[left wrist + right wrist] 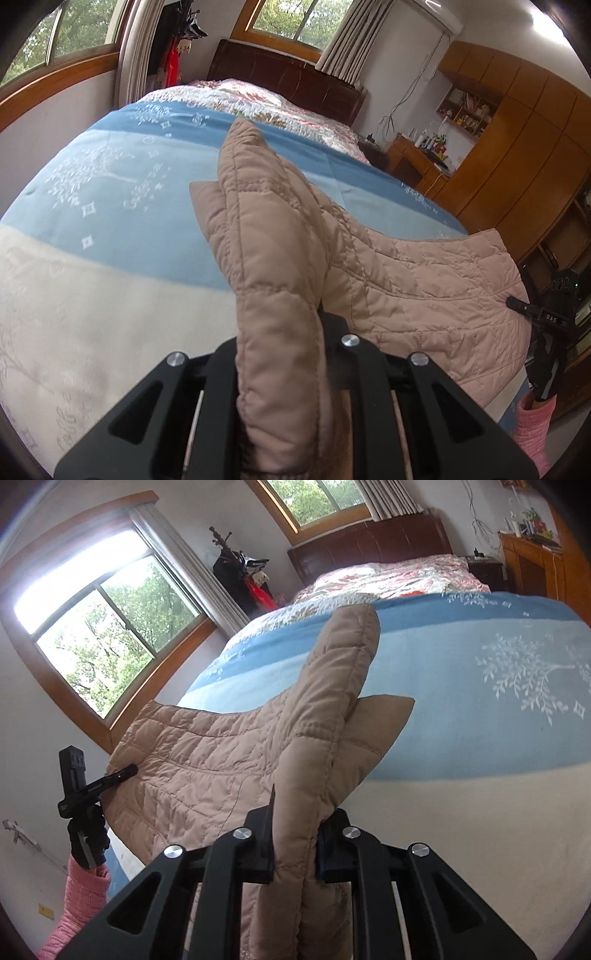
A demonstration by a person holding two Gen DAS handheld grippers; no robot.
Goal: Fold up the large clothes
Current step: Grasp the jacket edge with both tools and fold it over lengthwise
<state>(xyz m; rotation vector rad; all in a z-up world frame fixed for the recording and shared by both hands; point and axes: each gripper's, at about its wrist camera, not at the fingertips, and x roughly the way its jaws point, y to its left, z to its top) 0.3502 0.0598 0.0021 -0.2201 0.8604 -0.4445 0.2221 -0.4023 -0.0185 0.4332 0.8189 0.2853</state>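
Note:
A beige quilted jacket (406, 280) (207, 760) hangs stretched between my two grippers above the bed, and a sleeve sticks forward from each pinch over the blue blanket. My left gripper (282, 343) is shut on one edge of the jacket, whose fabric bunches between the fingers and hides the left one. At the far right of the left wrist view, my right gripper (515, 304) pinches the opposite edge. In the right wrist view my right gripper (295, 823) is shut on its fold, with my left gripper (125, 771) clamping the far corner.
The bed has a blue and cream blanket (110, 192) (480, 720), a floral quilt (258, 99) and a dark headboard (369, 542). A wooden wardrobe (517, 147) and desk (413, 158) stand on one side, windows (103, 635) on the other. Pink sleeves (532, 432) (81, 904) show.

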